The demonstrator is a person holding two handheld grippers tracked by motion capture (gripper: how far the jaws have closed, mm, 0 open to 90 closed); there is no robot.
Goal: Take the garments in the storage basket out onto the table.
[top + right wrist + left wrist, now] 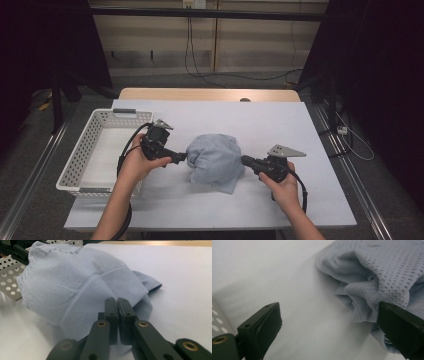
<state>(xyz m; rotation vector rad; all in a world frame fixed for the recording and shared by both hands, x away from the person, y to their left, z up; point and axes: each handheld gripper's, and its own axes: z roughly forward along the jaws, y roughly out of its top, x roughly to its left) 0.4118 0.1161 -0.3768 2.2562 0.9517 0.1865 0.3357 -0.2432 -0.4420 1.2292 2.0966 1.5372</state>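
I see a light blue cloth (215, 159) bunched up in a soft heap in the middle of the white table (280, 125). My left claw (182, 157) sits at 9 o'clock from the heap. In the left gripper view its two black jaws stand wide apart, and the cloth's edge (372, 290) lies against the far jaw, not pinched. My right claw (246, 161) sits at 3 o'clock from the heap. In the right gripper view its jaws are pressed tight together, with a fold of the cloth (82, 290) squeezed between them. A white basket (82, 150) with holes stands at 9 o'clock from my left hand (142, 162).
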